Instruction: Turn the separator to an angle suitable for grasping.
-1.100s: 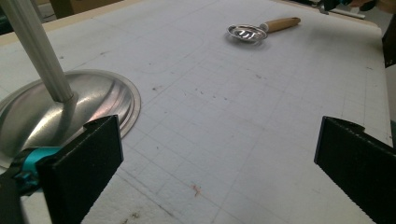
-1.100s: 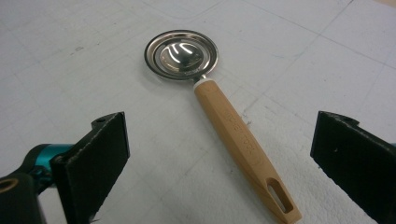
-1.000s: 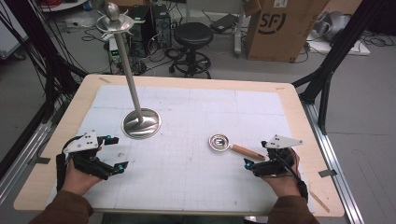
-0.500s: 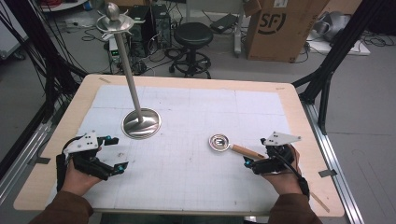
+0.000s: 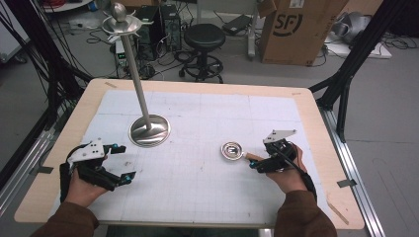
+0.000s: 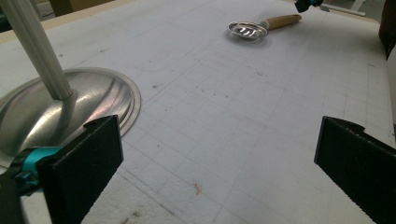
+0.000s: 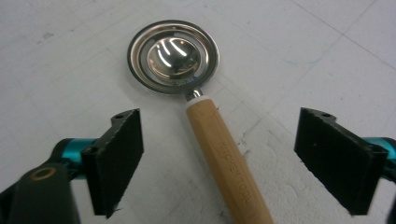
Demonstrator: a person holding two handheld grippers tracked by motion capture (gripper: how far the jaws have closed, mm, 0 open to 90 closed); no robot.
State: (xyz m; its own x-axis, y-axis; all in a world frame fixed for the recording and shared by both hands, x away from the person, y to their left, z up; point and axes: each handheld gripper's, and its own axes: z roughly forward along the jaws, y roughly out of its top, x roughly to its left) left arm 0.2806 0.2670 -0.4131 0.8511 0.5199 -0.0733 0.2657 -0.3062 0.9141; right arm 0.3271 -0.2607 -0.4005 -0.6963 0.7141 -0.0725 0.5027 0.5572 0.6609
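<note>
A small slotted metal spoon with a wooden handle lies on the white mat, right of centre. My right gripper is open, low over the mat, its jaws either side of the handle without touching it. In the right gripper view the spoon's bowl lies ahead and the handle runs back between the open right gripper. My left gripper is open at the mat's left with nothing in it. Ahead of the left gripper is the stand's round base.
A tall metal stand rises from a round base at the mat's left centre, its top reaching well above the table. The spoon lies far across in the left gripper view. The wooden table rim borders the mat.
My right gripper has moved forward and left, so its open jaws now stand on either side of the spoon's handle. The left gripper, spoon and stand have stayed put.
</note>
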